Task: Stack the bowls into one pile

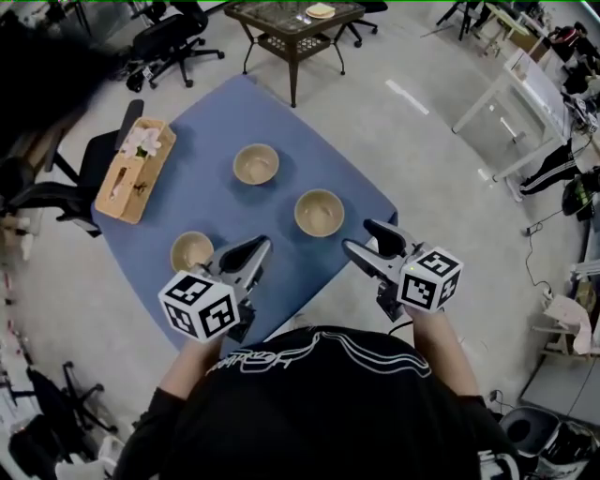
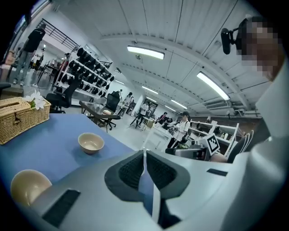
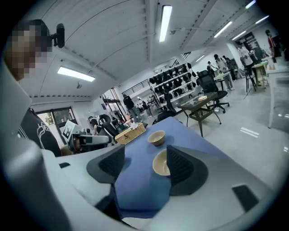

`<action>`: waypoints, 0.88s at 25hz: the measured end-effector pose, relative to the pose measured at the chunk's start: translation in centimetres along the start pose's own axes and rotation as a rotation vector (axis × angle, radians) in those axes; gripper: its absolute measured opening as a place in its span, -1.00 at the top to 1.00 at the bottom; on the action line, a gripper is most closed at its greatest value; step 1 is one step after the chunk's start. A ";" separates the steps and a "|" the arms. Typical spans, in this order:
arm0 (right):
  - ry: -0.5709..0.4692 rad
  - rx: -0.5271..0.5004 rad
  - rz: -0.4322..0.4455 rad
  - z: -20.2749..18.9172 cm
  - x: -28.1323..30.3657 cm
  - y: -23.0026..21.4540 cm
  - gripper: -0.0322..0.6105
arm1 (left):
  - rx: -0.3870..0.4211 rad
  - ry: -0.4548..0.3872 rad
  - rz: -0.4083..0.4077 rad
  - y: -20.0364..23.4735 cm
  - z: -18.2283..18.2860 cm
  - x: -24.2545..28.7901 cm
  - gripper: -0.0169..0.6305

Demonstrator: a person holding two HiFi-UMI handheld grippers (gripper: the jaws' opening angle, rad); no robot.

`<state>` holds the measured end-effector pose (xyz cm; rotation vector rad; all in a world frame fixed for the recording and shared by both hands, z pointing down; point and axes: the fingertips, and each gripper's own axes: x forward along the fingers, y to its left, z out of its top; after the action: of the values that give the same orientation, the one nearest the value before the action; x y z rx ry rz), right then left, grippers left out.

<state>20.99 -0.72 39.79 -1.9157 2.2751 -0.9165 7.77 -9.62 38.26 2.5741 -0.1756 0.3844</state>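
Three tan bowls sit apart on the blue table [image 1: 225, 117]: a back bowl [image 1: 256, 164], a right bowl [image 1: 319, 213] and a front-left bowl [image 1: 191, 251]. My left gripper [image 1: 255, 251] hovers just right of the front-left bowl, shut and empty. In the left gripper view its pads [image 2: 131, 173] nearly touch, with the front-left bowl [image 2: 27, 187] low at the left and another bowl [image 2: 91, 142] farther off. My right gripper [image 1: 363, 236] is open and empty near the right bowl. In the right gripper view, the right bowl [image 3: 161, 163] shows between the jaws and the back bowl [image 3: 156, 137] lies beyond.
A wicker basket [image 1: 136, 169] with white flowers stands at the table's left edge. Behind the blue table is a dark side table [image 1: 292, 23] holding a plate. Office chairs [image 1: 173, 42] stand around, and white desks [image 1: 525, 94] are at the right.
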 end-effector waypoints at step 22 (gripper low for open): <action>0.291 0.001 -0.073 -5.5 8.7 -10.4 0.04 | -0.100 -0.009 0.220 6.2 -1.6 0.4 0.83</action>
<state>26.04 -7.03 51.99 -1.9923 2.3620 -1.2825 6.56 -14.08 42.68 2.4650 -0.4714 0.4330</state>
